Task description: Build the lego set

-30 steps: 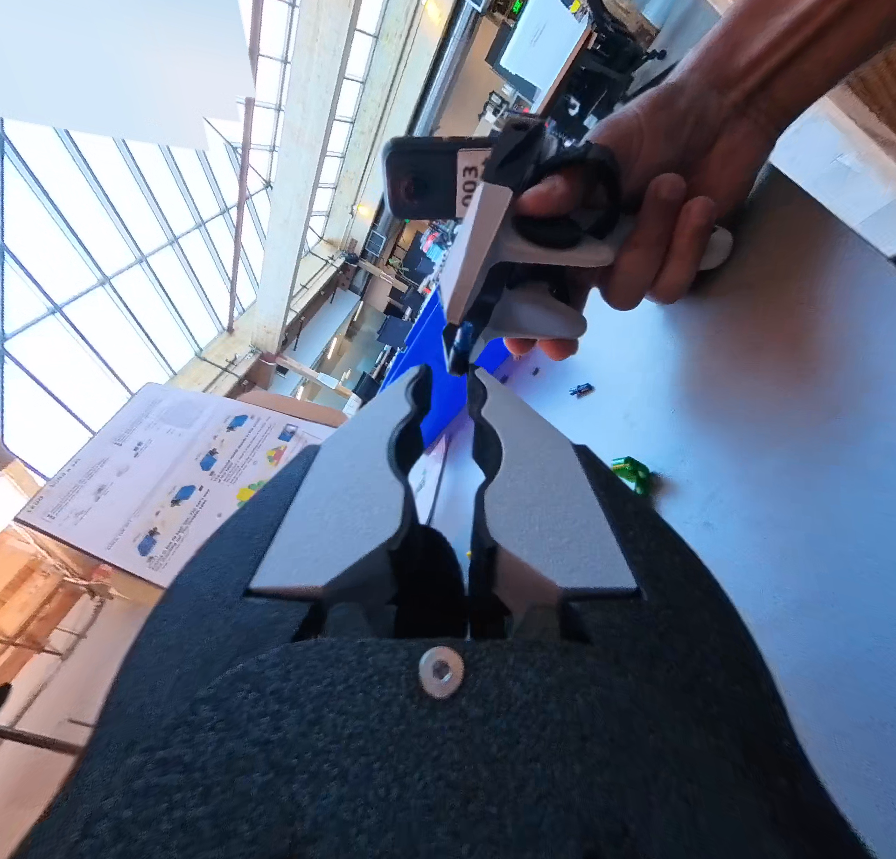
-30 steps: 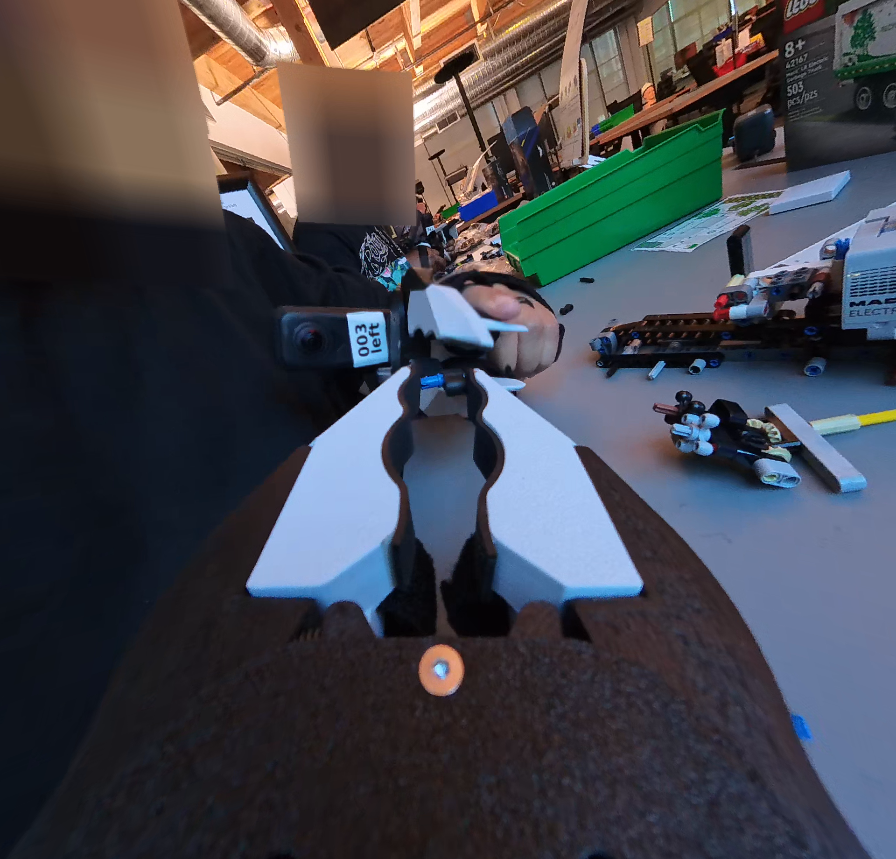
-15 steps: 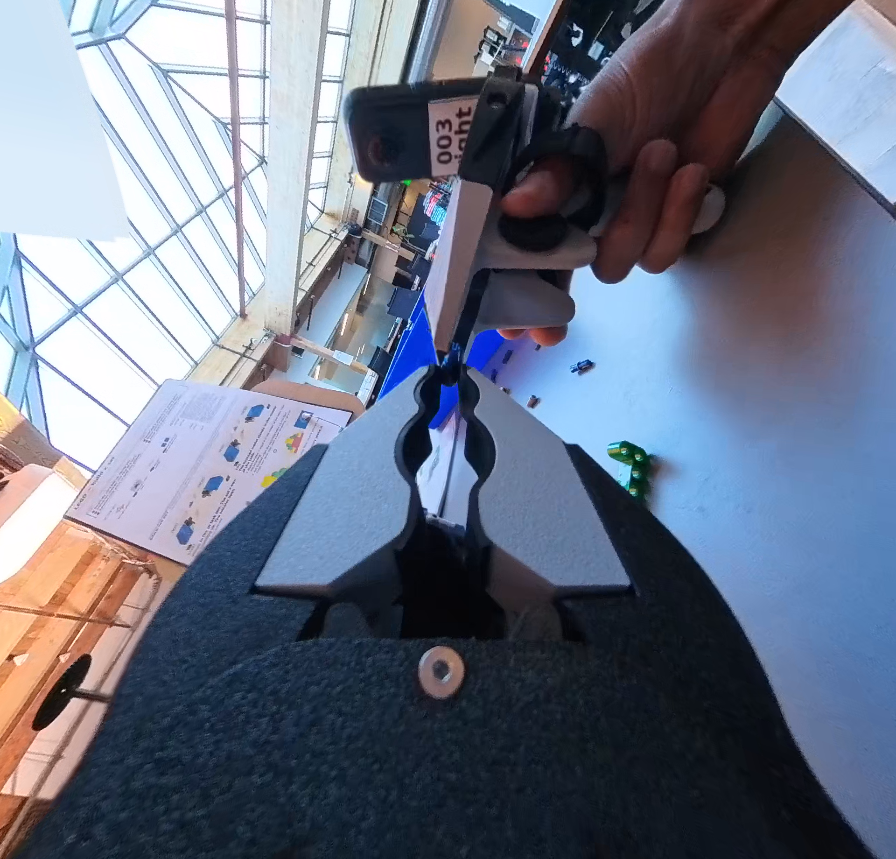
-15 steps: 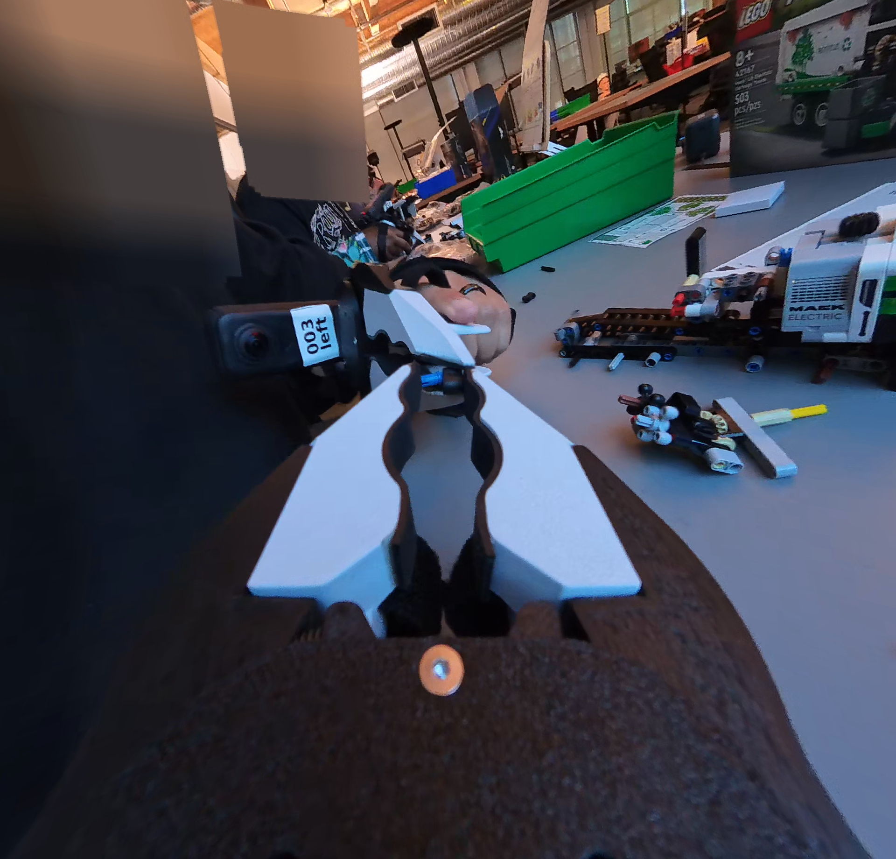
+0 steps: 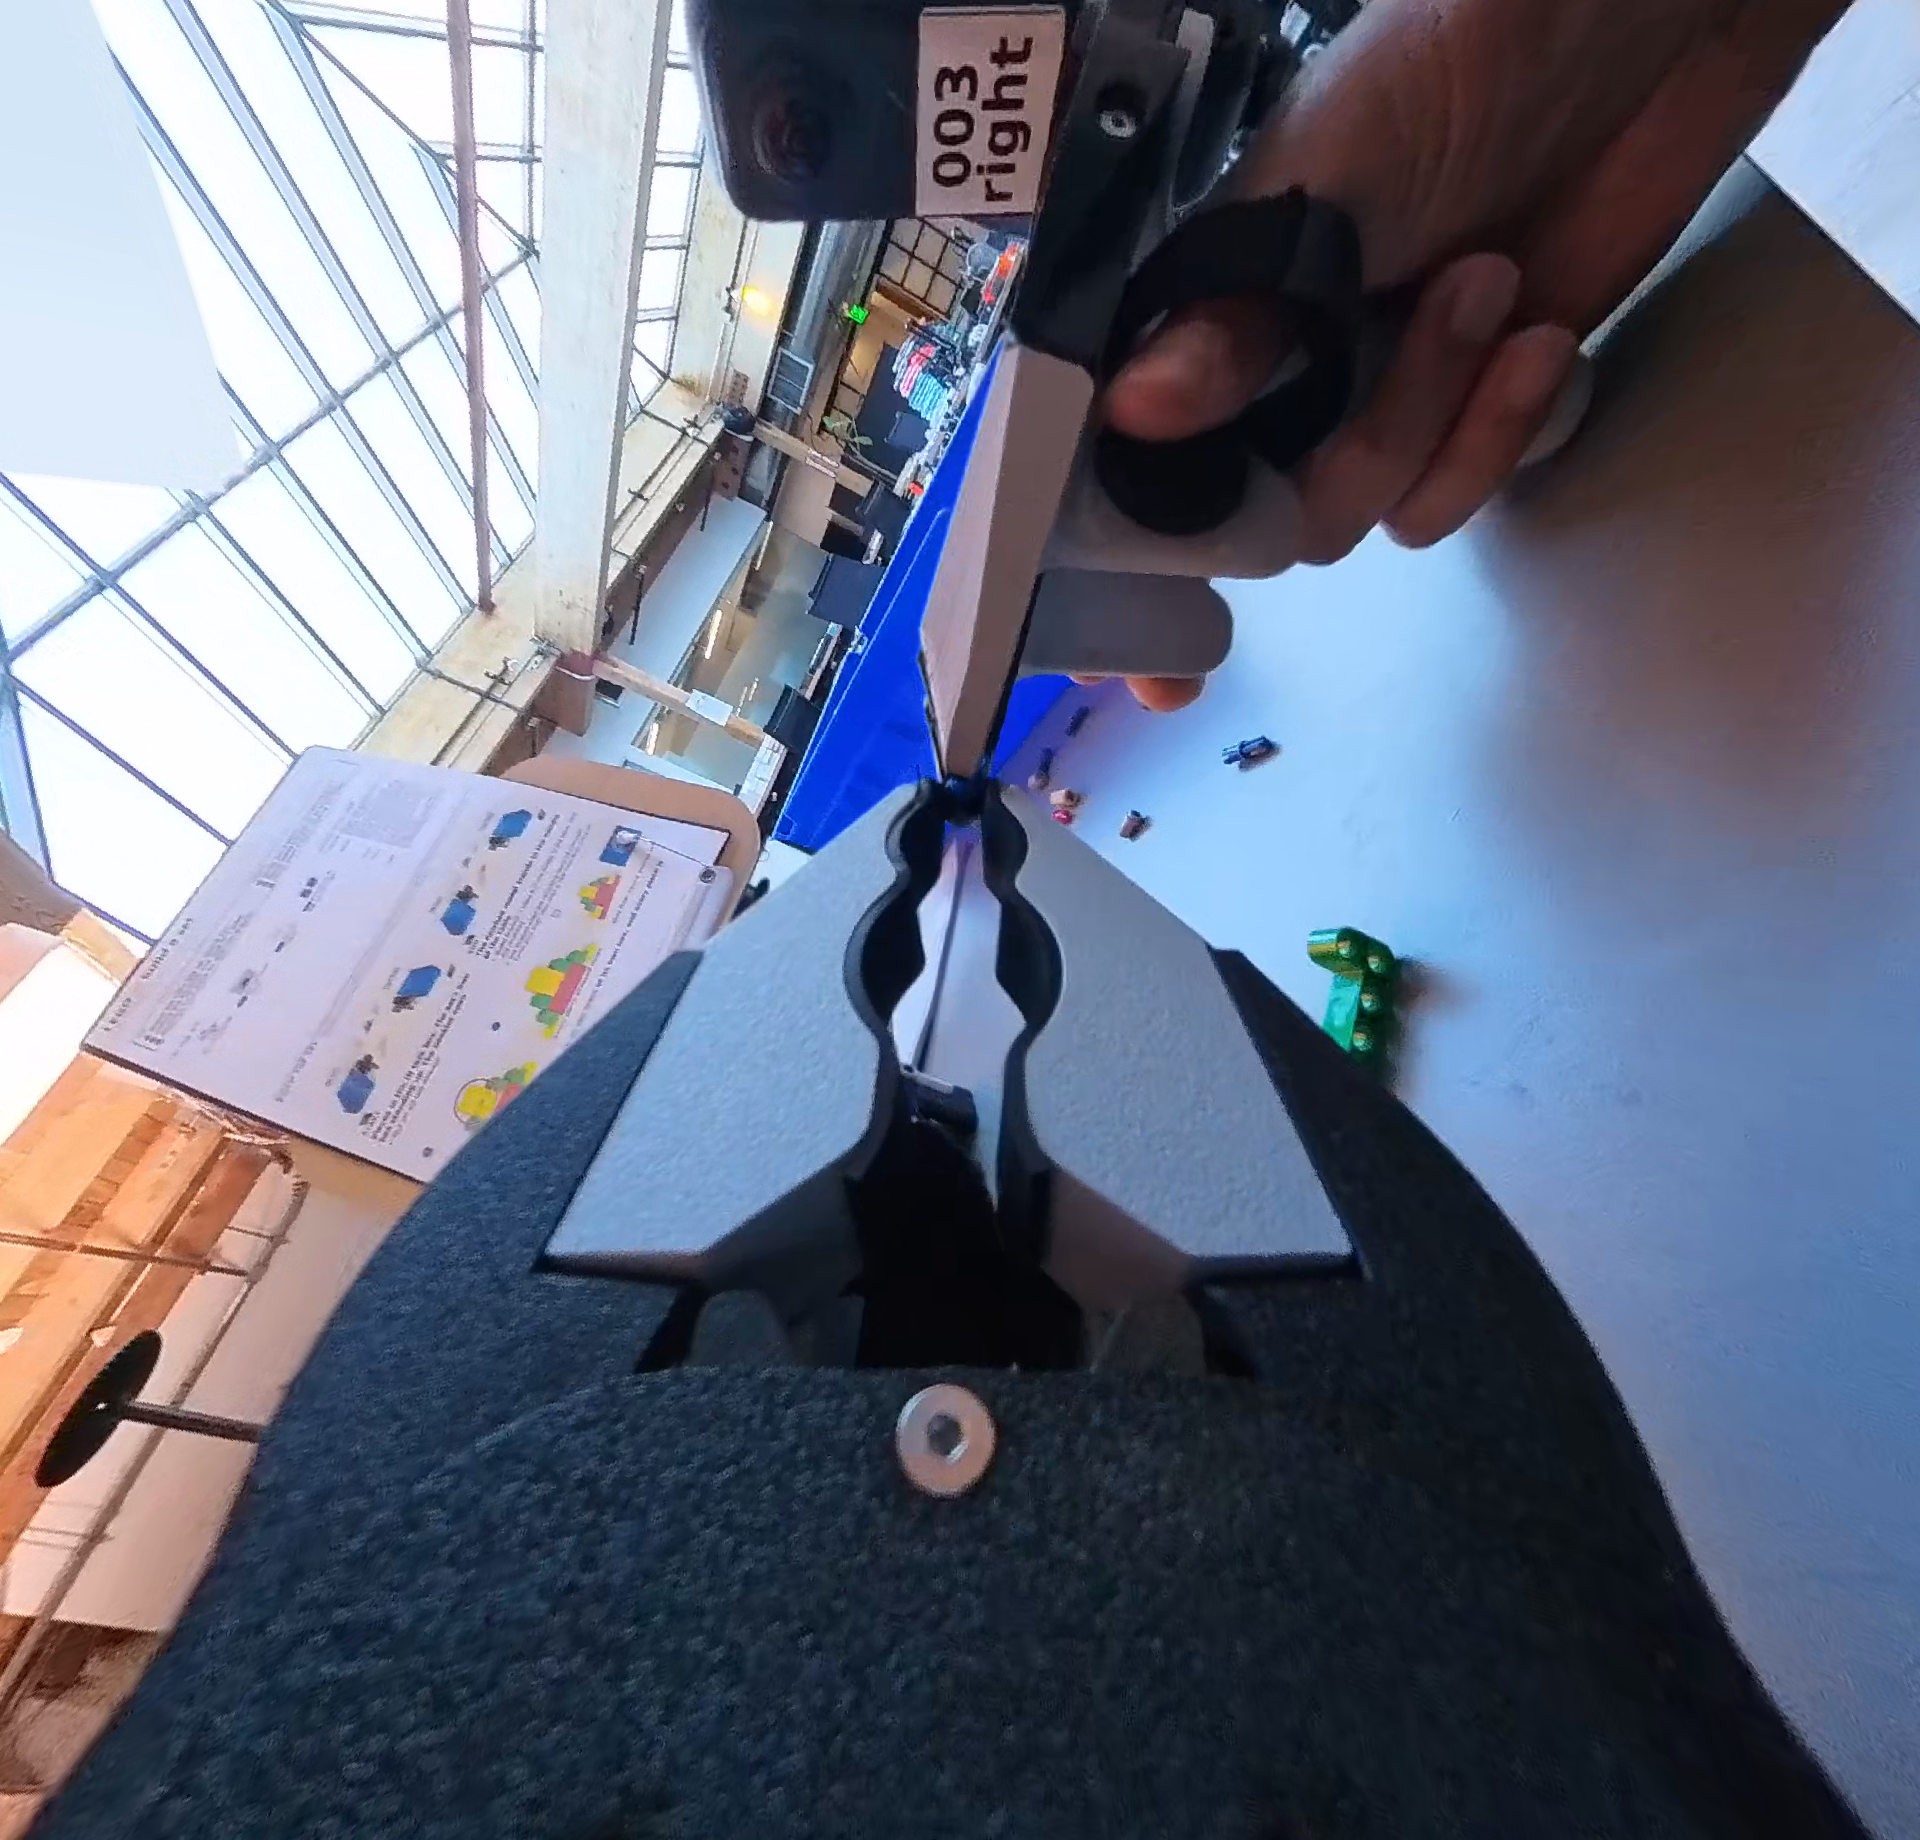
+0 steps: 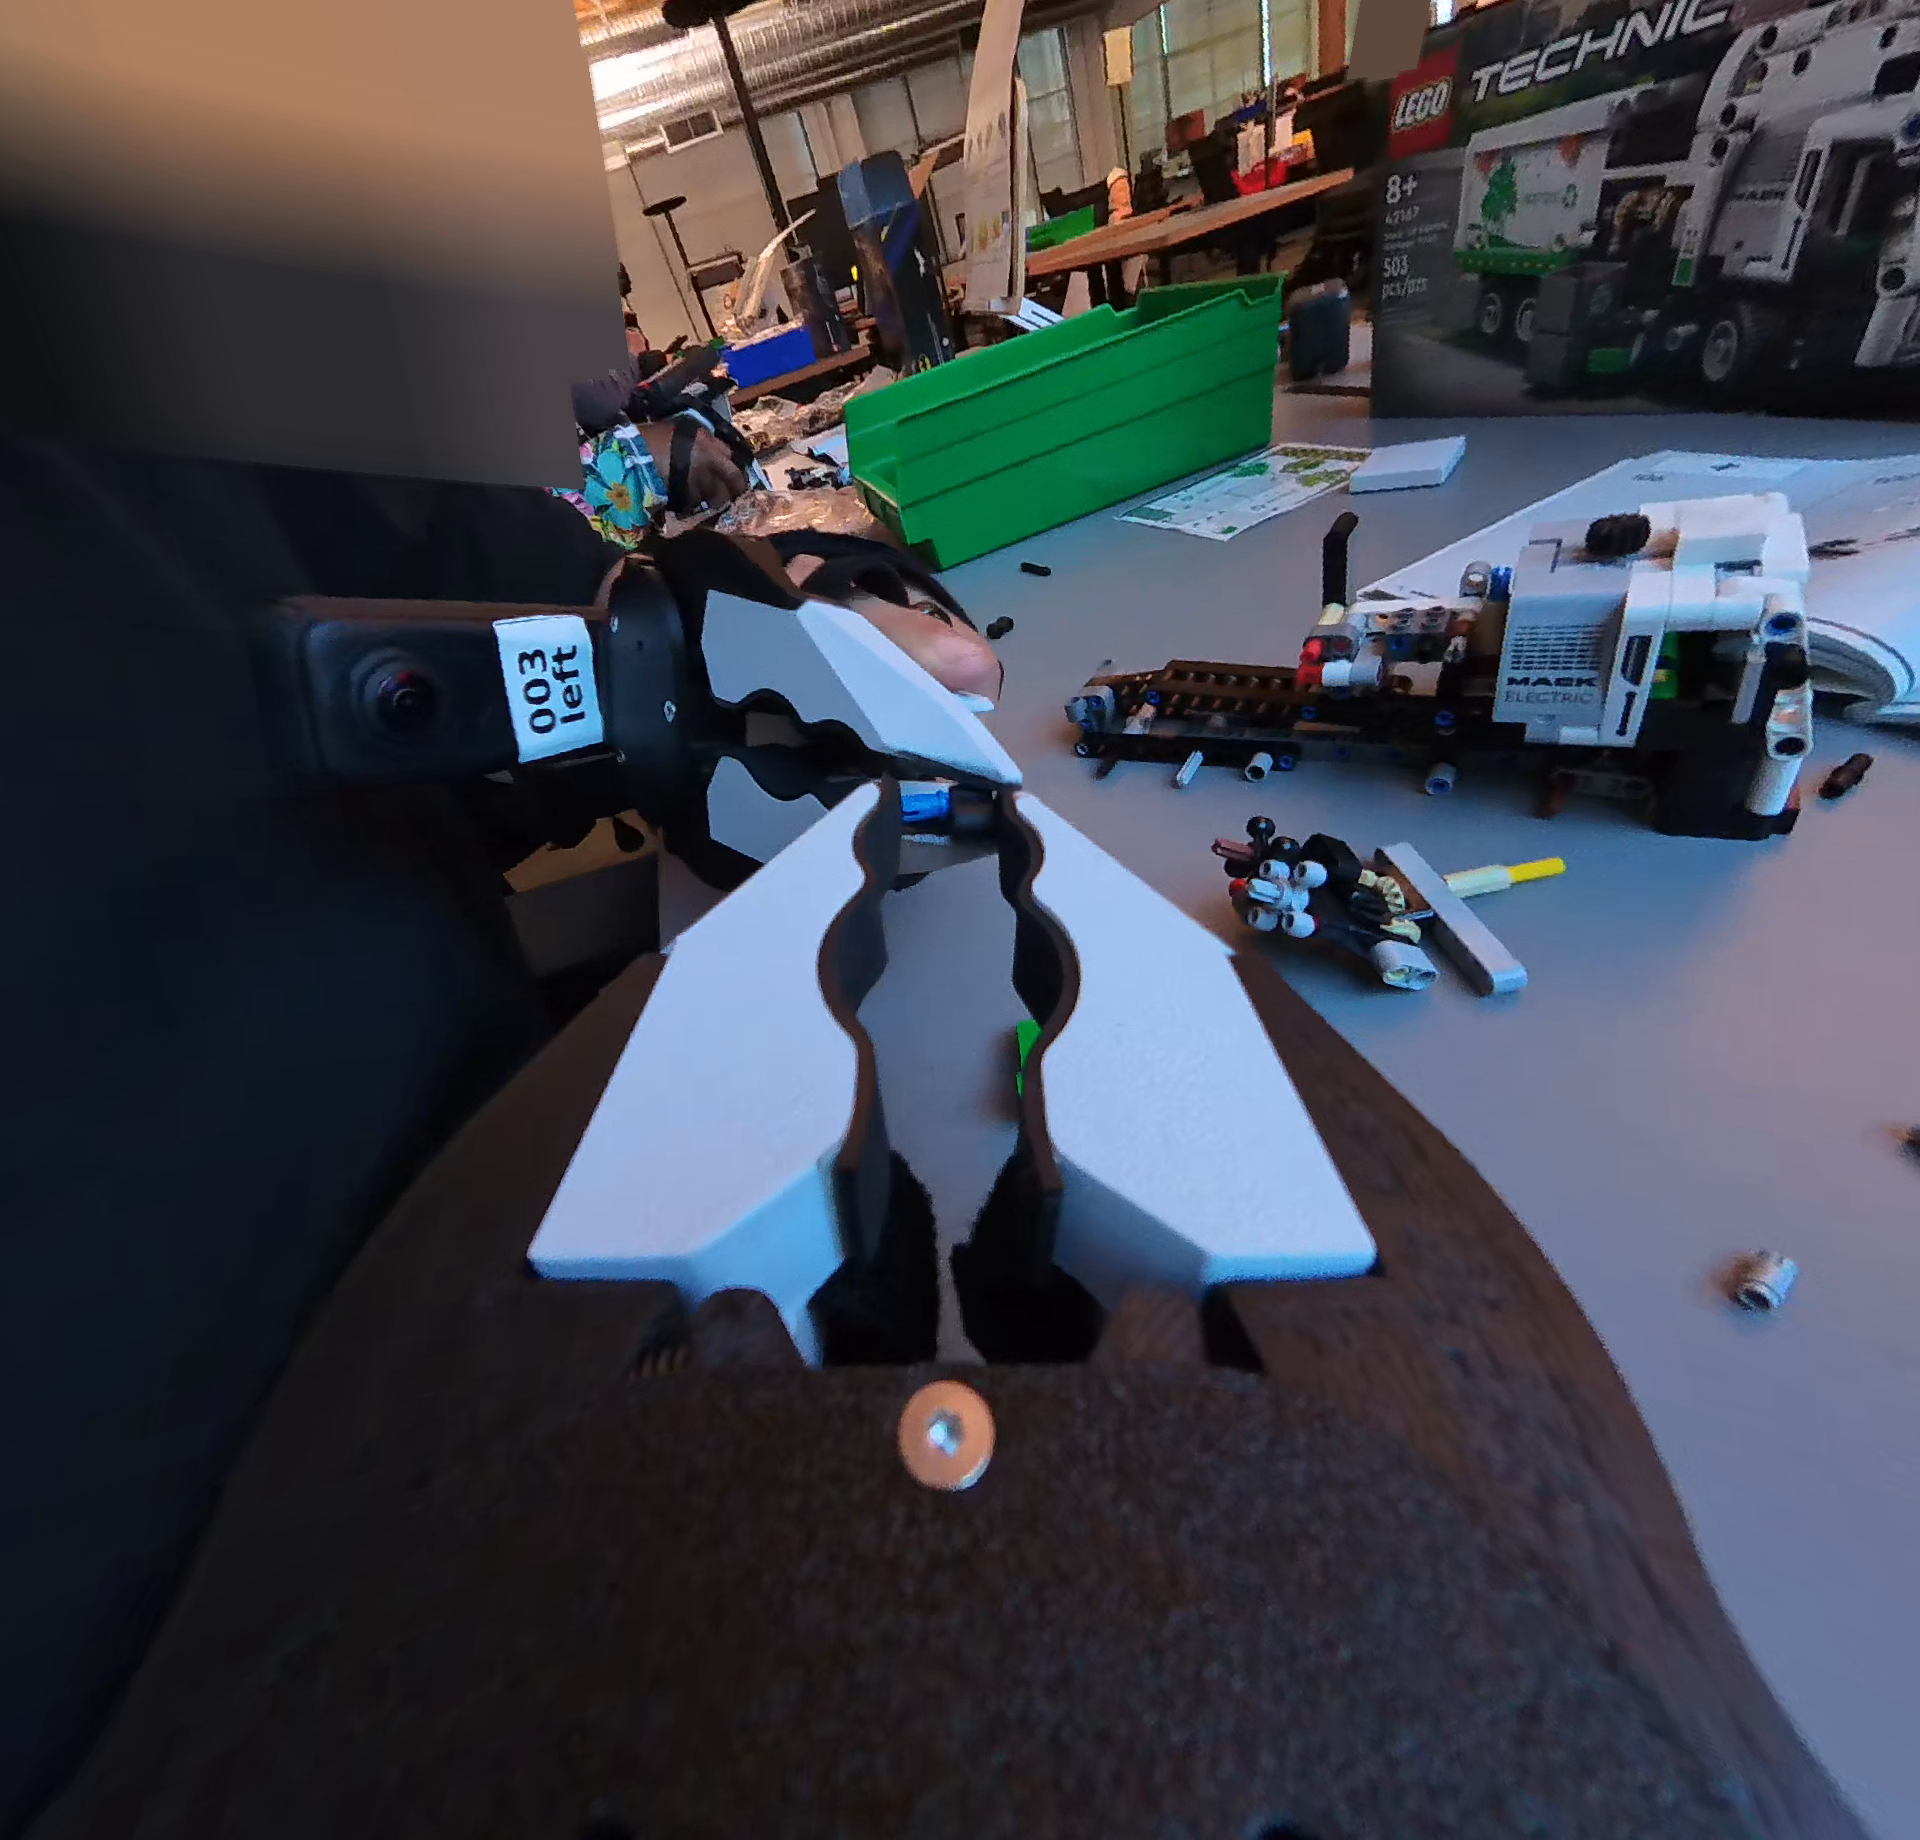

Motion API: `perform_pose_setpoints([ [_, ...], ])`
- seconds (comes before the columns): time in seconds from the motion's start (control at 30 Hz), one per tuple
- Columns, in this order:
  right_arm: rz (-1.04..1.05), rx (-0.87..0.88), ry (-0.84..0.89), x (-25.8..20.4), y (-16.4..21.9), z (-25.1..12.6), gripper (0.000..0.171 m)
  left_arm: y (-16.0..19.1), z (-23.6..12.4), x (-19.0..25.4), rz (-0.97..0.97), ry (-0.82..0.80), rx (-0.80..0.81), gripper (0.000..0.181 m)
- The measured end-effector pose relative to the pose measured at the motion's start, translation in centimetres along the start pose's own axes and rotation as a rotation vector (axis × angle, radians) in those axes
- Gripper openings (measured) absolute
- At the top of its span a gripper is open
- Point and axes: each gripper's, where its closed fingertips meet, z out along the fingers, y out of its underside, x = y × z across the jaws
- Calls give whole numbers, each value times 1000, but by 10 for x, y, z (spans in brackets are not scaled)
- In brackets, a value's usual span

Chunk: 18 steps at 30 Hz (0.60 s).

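Both grippers meet tip to tip above the grey table [image 6: 1558, 1115]. The right gripper [image 6: 943, 803] is pinched narrow on a small blue-and-black connector pin [image 6: 935, 805]; the left gripper [image 5: 961, 801] closes on the same pin from the opposite side. Near the tips lie a loose sub-assembly [image 6: 1340, 907] with a yellow axle, the part-built white truck [image 6: 1538, 689] and a green bin [image 6: 1070, 408]. A green angled piece [image 5: 1356, 985] rests beside the left gripper; an instruction sheet [image 5: 416, 949] stands behind.
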Motion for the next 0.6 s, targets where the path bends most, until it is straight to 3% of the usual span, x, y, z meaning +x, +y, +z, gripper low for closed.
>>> perform_pose_setpoints([
  [0.5,-2,5,48,6,-3,0,18,4,2,-5,63,-54,-46,7],
  [0.6,-21,-1,93,13,-2,-4,17,1,-1,-12,63,-86,-23,0],
])
